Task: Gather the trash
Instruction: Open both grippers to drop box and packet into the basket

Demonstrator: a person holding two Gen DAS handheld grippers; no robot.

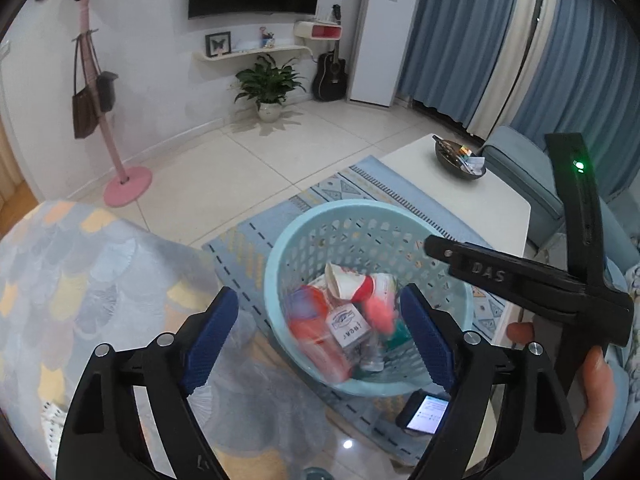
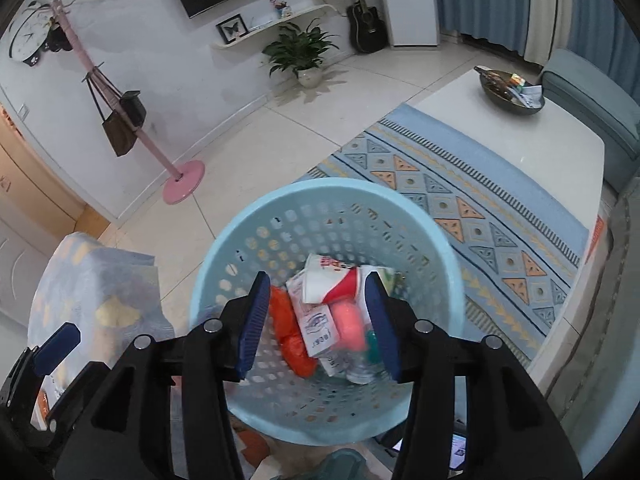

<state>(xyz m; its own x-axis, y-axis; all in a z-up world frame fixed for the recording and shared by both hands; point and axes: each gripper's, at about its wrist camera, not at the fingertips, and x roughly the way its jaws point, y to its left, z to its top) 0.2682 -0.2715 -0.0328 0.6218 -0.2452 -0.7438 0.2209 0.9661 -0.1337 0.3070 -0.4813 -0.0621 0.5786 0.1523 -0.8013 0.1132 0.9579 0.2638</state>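
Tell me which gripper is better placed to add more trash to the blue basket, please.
Probably the right gripper: it hangs open directly above the basket with its trash. The left gripper, also open, sits off toward the basket's near left rim, partly over the patterned cloth.

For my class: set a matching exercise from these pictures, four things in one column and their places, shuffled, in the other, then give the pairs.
Things:
1. paper cup
2. dark bowl
3. handbags
4. guitar

Places:
A. hanging on the pink coat stand
B. in the blue basket
C. leaning beside the white fridge
D. on the white table

Pairs: 1-B, 2-D, 3-A, 4-C
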